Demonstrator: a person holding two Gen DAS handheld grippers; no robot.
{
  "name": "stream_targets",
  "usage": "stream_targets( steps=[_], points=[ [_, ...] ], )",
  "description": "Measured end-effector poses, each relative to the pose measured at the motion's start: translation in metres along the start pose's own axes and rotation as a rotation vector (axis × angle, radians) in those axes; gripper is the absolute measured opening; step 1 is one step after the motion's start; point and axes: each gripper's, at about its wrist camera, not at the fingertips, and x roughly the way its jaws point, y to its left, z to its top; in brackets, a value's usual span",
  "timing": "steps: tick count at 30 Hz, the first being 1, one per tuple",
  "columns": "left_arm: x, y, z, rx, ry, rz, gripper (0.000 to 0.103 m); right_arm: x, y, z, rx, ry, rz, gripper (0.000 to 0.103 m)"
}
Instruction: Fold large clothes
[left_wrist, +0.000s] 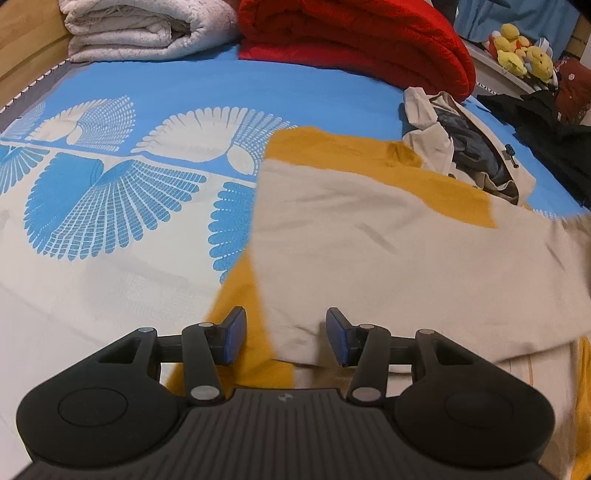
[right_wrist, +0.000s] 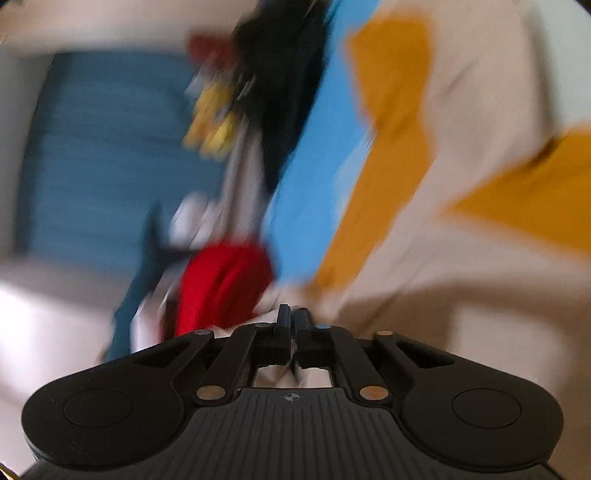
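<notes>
A large beige and mustard-yellow garment lies partly folded on the bed, a beige panel laid over the yellow part. My left gripper is open and empty, its blue pads standing either side of the garment's near beige corner, just above it. In the blurred right wrist view the same garment fills the right side. My right gripper is shut on a pale edge of the garment's cloth, which bunches between and behind the fingers.
The bed has a blue and white patterned sheet. A folded white quilt and a red blanket lie at the far end. A cream jacket, black clothes and yellow plush toys lie at the right.
</notes>
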Motion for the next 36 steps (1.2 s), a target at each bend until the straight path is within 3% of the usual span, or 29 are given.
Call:
stream_targets(
  steps=[3,5,7,9,14,16,19,22,27,29,31,33,36],
  points=[
    [0.003,-0.001,-0.002,0.012,0.005,0.001,0.053,-0.004,-0.006,0.018,-0.058,-0.087,-0.186,0.004],
    [0.006,-0.001,-0.003,0.017,0.01,0.005,0.053,0.002,-0.008,0.021,-0.083,-0.062,-0.272,0.006],
    [0.009,0.0,-0.004,0.01,0.02,0.006,0.053,0.006,-0.012,0.019,-0.071,-0.047,-0.3,0.016],
    [0.012,0.002,-0.004,-0.002,0.03,0.007,0.053,0.005,-0.009,0.019,-0.079,-0.077,-0.311,0.038],
    [0.015,0.003,-0.003,-0.013,0.039,0.004,0.055,-0.006,0.008,0.035,-0.106,-0.214,-0.247,0.041],
    [0.015,0.001,-0.004,-0.009,0.039,0.0,0.056,-0.007,0.01,0.041,-0.133,-0.241,-0.266,0.042],
    [0.016,0.0,-0.004,-0.002,0.041,-0.004,0.057,0.0,0.009,0.042,-0.187,-0.193,-0.336,0.042],
    [0.016,-0.001,-0.004,-0.005,0.042,-0.003,0.058,0.003,0.024,0.023,-0.362,-0.133,-0.354,0.045],
    [0.017,-0.003,-0.004,-0.005,0.042,-0.001,0.059,0.005,0.073,-0.036,-0.839,-0.142,-0.293,0.074],
    [0.017,-0.004,-0.005,-0.001,0.044,0.0,0.06,0.015,0.083,-0.061,-1.053,-0.086,-0.286,0.078],
    [0.017,-0.004,-0.005,-0.001,0.044,-0.001,0.061,0.037,0.08,-0.081,-1.239,0.019,-0.374,0.078],
    [0.017,-0.003,-0.005,-0.003,0.044,-0.003,0.061,0.058,0.065,-0.086,-1.322,0.115,-0.506,0.075],
    [0.016,-0.002,-0.004,-0.009,0.044,-0.005,0.061,0.079,0.046,-0.061,-1.254,0.098,-0.677,0.065]
  ],
)
